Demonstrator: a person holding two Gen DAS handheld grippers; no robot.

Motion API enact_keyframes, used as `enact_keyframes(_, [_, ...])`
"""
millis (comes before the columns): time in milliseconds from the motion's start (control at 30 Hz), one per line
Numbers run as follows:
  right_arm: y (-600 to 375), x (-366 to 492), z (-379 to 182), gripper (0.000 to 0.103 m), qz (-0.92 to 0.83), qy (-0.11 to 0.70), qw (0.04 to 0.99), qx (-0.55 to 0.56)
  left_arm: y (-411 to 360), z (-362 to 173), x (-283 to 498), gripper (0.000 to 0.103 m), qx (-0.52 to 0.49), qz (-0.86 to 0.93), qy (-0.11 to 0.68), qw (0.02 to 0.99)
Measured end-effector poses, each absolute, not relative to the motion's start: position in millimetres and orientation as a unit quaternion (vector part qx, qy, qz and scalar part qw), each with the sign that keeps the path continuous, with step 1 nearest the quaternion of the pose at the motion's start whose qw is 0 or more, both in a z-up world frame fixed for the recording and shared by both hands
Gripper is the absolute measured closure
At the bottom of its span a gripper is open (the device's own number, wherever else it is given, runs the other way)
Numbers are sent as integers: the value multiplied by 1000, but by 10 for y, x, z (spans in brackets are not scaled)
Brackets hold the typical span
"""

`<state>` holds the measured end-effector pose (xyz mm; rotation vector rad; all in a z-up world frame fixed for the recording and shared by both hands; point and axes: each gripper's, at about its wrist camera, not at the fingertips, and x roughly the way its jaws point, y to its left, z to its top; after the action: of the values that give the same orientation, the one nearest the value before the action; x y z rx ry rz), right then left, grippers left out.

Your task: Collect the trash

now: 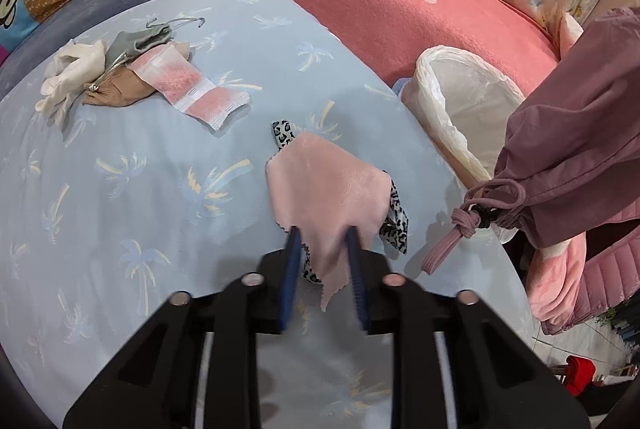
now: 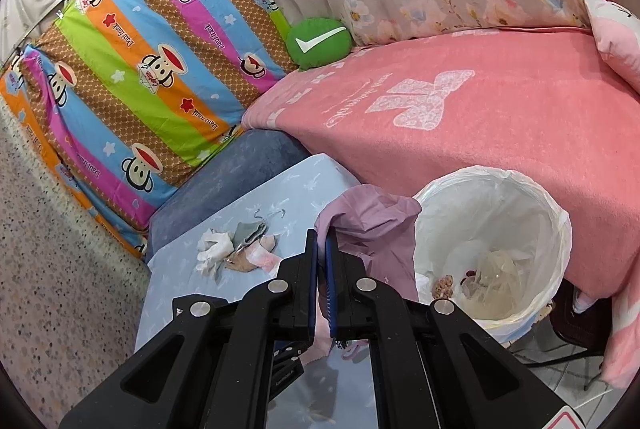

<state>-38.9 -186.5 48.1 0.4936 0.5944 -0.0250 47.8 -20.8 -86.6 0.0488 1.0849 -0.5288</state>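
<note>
While both grippers sit over the blue tablecloth [image 1: 140, 189], the counts read as follows.

Left gripper [image 1: 322, 241]: one, pinching a pink cloth [image 1: 332, 189]; jaws narrow.
Leopard-print strip [image 1: 394, 225]: one, under the pink cloth, its ends showing on either side.
Right gripper [image 2: 321, 241]: one, pressed together, nothing seen held.
Bin with white liner [image 2: 552, 229]: one, at the tablecloth's edge, litter inside.
Trash pile [image 1: 132, 77]: one heap, far corner of the tablecloth; white glove, sachets, stocking.
Purple sleeve [image 1: 576, 133]: one, beside the bin.

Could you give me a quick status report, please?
Left gripper shut on pink cloth. Right gripper shut, empty. Lined bin open, purple sleeve beside it.
</note>
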Motion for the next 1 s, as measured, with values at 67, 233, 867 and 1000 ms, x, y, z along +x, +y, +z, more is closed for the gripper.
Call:
enact_keyframes(67, [-1864, -395, 474, 99, -12, 290, 926, 241, -194, -854, 484, 97, 19, -250, 511, 822])
enact_keyframes(233, [-1859, -413, 498, 99, -10, 287, 927, 242, -164, -730, 469, 101, 9, -259, 501, 826])
enact_keyframes(867, [-2192, -529, 812, 99, -39, 240, 940, 238, -642, 326, 516, 101, 3, -333, 404, 852])
enact_keyframes(1000, [-2413, -557, 872, 99, -61, 228, 941, 241, -944, 463, 522, 101, 14, -361, 388, 848])
